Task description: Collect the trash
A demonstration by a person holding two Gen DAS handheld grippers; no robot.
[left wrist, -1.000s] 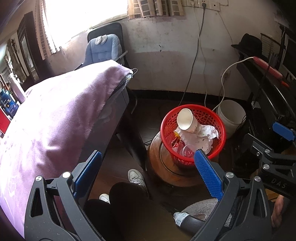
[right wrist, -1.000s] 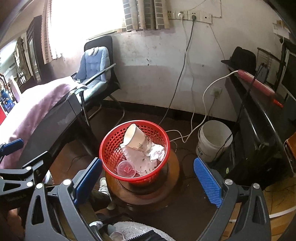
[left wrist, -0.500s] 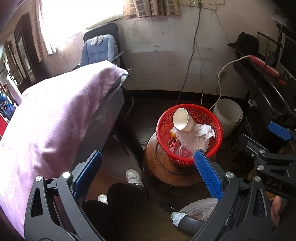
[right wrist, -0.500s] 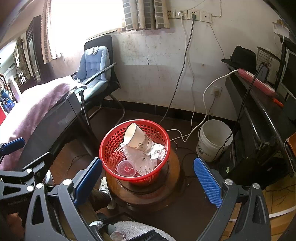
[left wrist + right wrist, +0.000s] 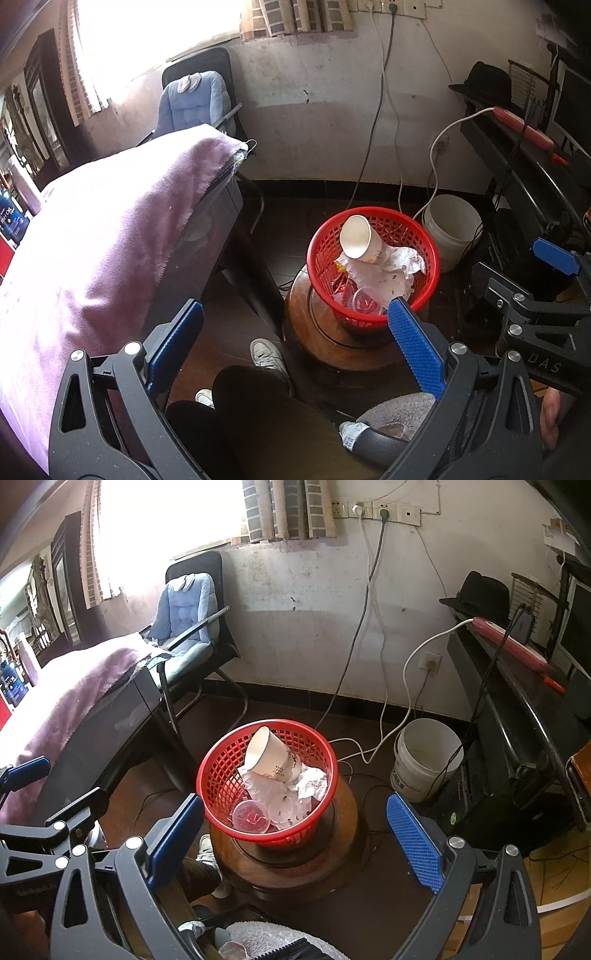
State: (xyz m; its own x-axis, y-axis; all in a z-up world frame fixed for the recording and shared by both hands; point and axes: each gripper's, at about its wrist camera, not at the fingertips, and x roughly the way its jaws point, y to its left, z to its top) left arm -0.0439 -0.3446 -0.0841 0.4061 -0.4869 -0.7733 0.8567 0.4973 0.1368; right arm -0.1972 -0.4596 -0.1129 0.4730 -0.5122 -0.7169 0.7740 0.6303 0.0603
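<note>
A red mesh basket [image 5: 428, 251] [image 5: 218, 764] stands on a round wooden stool [image 5: 314, 332] [image 5: 343, 834]. It holds a white paper cup [image 5: 362, 240] [image 5: 271, 758] lying tilted on crumpled white paper [image 5: 391, 275] [image 5: 312, 782] and clear plastic lids [image 5: 251, 814]. My left gripper [image 5: 295, 343] is open and empty, held above and short of the basket. My right gripper [image 5: 295, 830] is open and empty, also above and short of the basket. Each gripper shows at the edge of the other's view.
A table draped in purple cloth [image 5: 92, 236] [image 5: 70, 686] stands to the left. A blue-cushioned chair [image 5: 184, 616] is by the wall. A white bucket [image 5: 452, 225] [image 5: 424, 760] and cables [image 5: 369, 753] lie right of the basket, beside a dark desk [image 5: 517, 701]. The person's shoe [image 5: 267, 354] is near the stool.
The left gripper's view has drifted slightly, the basket sitting a little further left and higher than a second ago. The right gripper has barely moved. Both stay open.
</note>
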